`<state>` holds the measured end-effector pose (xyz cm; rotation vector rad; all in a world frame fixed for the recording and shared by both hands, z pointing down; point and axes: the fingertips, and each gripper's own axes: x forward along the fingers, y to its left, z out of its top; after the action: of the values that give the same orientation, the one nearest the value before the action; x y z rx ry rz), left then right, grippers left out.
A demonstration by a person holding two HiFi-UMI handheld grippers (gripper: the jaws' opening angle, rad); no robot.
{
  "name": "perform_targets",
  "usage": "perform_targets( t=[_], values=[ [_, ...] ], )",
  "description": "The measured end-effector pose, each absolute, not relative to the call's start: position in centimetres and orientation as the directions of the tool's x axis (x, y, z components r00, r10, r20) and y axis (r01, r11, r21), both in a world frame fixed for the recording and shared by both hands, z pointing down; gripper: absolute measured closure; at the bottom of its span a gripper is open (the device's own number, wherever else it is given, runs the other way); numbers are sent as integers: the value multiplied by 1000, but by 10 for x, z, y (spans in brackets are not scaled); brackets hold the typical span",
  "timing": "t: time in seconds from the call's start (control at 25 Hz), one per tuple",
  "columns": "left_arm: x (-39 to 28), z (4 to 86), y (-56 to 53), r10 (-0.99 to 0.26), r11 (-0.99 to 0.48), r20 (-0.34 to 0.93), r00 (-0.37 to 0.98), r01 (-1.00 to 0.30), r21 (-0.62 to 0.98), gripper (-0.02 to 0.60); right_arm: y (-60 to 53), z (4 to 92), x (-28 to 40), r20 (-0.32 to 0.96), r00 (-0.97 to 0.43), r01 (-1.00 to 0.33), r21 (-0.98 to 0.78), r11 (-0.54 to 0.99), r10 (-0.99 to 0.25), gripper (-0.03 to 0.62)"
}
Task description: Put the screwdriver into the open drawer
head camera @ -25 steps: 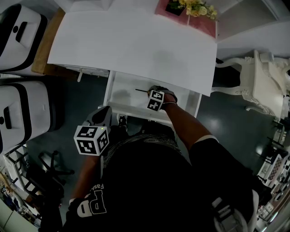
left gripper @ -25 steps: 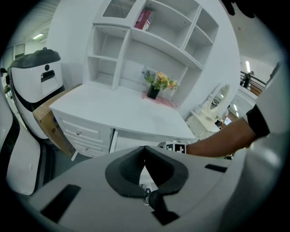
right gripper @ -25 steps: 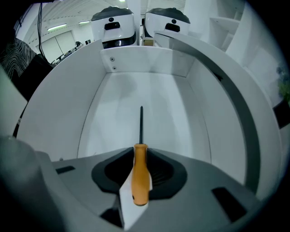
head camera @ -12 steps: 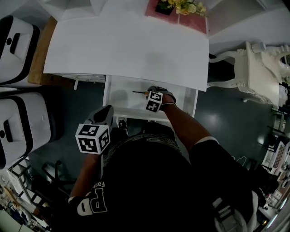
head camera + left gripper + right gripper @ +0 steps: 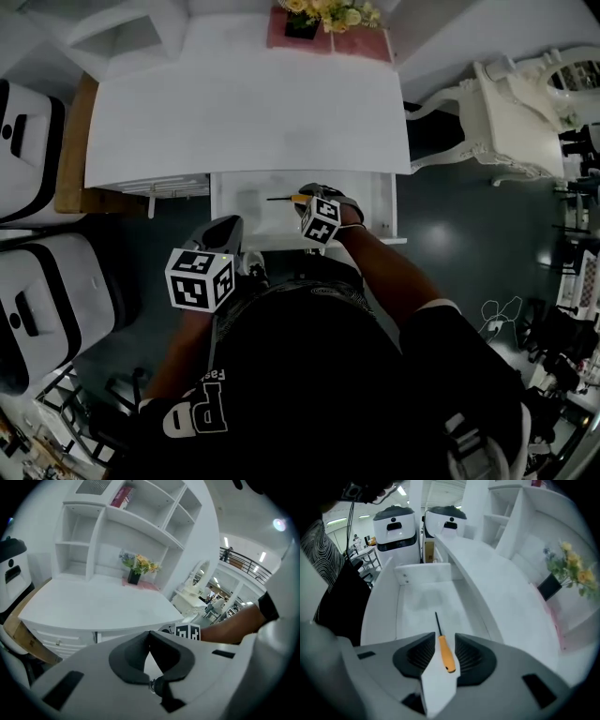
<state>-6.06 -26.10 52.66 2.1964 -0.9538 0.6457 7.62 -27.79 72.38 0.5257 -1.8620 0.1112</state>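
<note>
The screwdriver (image 5: 446,652), orange-handled with a thin dark shaft, lies flat on the floor of the open white drawer (image 5: 417,604). My right gripper (image 5: 445,639) hangs just above it. Its jaws are closing, one on each side of the handle, and the pads do not touch it. From the head view the screwdriver (image 5: 284,198) sits in the drawer (image 5: 242,187) just left of the right gripper (image 5: 313,195). My left gripper (image 5: 225,231) stays in front of the drawer's left end. Seen from its own camera, the left gripper (image 5: 150,633) is shut with nothing in it.
The drawer sticks out from under a white desk (image 5: 244,112) with shelves and a flower pot (image 5: 323,14) at the back. A white ornate chair (image 5: 511,103) stands at the right. White machines (image 5: 28,122) and a wooden board (image 5: 70,150) are at the left.
My right gripper has let go of the screwdriver and lifted off it; the orange handle now shows on the drawer floor. The left gripper shifted a little.
</note>
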Motion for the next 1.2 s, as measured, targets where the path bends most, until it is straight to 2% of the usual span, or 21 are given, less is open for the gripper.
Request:
perform_targets(
  t=[0.32, 0.64, 0.88, 1.08, 1.2],
  values=[
    [-47, 514, -253, -396, -632, 620, 677, -691, 351, 570, -270, 665, 77, 849, -295, -663, 149, 734, -439, 530],
    [-42, 502, -236, -360, -712, 587, 725, -620, 330, 571, -249, 602, 74, 749, -303, -802, 134, 582, -590, 578],
    [-36, 491, -222, -339, -755, 562, 754, -574, 316, 571, -223, 545, 69, 589, -375, -903, -56, 427, -716, 583],
    [-32, 480, -213, -362, -758, 531, 766, -574, 311, 571, -207, 509, 65, 439, -466, -882, -305, 360, -768, 585],
    [-26, 470, -204, -380, -758, 514, 769, -577, 304, 571, -196, 486, 71, 382, -482, -868, -334, 368, -789, 585]
  ],
)
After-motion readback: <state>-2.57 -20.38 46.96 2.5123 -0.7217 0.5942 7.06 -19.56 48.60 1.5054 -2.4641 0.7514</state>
